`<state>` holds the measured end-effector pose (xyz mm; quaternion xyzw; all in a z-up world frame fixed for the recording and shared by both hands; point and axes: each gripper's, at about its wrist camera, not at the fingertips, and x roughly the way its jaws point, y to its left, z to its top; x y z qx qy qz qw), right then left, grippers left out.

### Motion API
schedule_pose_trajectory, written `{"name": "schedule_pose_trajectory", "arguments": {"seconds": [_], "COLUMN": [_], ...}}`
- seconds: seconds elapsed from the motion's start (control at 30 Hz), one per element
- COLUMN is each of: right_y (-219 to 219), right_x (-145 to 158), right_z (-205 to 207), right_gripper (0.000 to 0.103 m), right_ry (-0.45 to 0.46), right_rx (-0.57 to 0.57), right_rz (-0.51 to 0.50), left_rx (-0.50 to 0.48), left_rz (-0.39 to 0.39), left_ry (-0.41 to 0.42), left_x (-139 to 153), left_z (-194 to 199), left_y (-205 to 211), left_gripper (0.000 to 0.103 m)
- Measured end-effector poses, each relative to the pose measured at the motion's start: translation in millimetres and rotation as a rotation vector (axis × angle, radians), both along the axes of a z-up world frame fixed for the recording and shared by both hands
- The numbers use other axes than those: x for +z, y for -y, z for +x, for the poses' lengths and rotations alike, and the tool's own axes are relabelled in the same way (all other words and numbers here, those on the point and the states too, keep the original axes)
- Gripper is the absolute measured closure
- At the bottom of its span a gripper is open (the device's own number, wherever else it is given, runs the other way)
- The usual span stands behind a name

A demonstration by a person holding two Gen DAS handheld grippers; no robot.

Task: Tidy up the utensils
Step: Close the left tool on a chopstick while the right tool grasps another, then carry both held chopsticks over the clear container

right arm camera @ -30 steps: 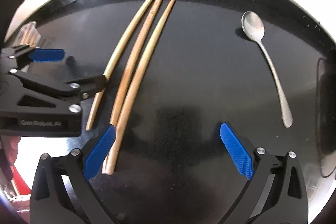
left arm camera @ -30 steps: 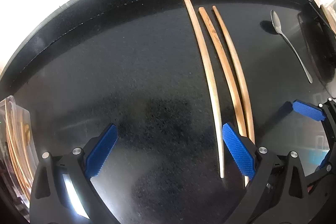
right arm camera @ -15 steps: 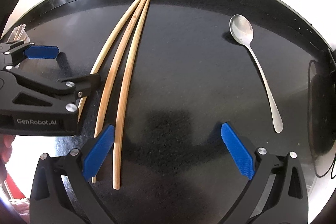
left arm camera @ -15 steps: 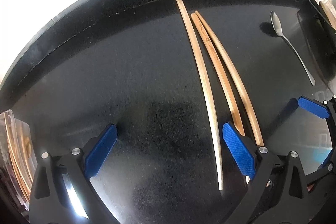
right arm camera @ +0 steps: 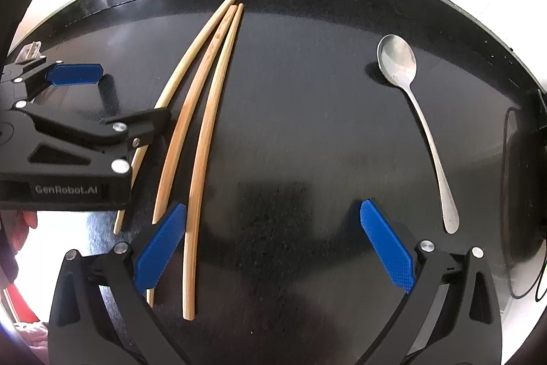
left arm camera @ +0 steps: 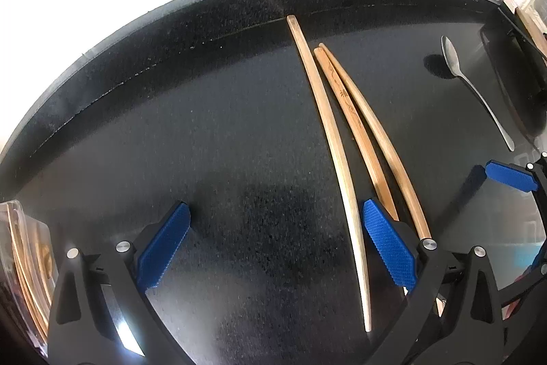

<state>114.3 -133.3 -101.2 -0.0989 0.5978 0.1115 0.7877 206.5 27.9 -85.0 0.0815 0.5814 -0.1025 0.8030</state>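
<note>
Chopsticks (right arm camera: pixel 201 112) and spoon (right arm camera: pixel 420 125) lie unsorted on the table (right arm camera: pixel 307 91); left hand-held gripper (left arm camera: pixel 273 252) and right hand-held gripper (right arm camera: pixel 273 248) both spread, empty.

A dark speckled countertop (left arm camera: pixel 171 132) fills the view, with blown-out white brightness beyond its far edge.
</note>
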Motion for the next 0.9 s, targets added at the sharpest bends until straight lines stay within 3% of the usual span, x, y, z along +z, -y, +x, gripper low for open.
{"name": "schedule_pose_trajectory", "arguments": {"seconds": [0.1,0.13,0.17,0.2,0.23,0.27,0.3,0.47,0.73,0.9], "right_y": [0,-1,-2,-1,-1,-1,-4,16,22,-10], "right_x": [1,2,2,6,10,13,17,25,97,120], "right_z": [1,-2,-5,-11,-16,-19,-21,-31,-61,-89], "right_gripper": [0.005,0.006,0.007,0.018,0.044,0.060,0.096,0.096,0.096,0.096], "right_ry": [-0.013,-0.016,-0.007,0.027,0.057,0.070,0.064,-0.006,0.092,0.123], "right_rx": [0.012,0.034,0.057,0.080,0.097,0.113,0.136,0.061,0.040,0.136], "right_rz": [-0.003,-0.002,0.000,0.015,0.026,0.035,0.044,0.157,0.337,0.337], "left_rx": [-0.006,-0.016,-0.036,-0.045,-0.041,-0.036,-0.030,0.055,0.115,0.151], "left_rz": [-0.002,-0.004,-0.005,0.006,0.038,0.023,0.016,-0.036,-0.096,-0.100], "left_ry": [-0.003,0.012,0.048,0.075,0.064,0.062,0.063,0.067,0.182,0.212], "left_x": [1,3,9,16,16,16,16,33,98,117], "left_z": [1,0,-2,-5,-4,-5,-6,-19,-72,-102], "left_y": [0,1,2,3,4,2,0,-21,-43,-62], "left_gripper": [0.006,0.017,0.059,0.101,0.097,0.098,0.098,0.098,0.098,0.098]}}
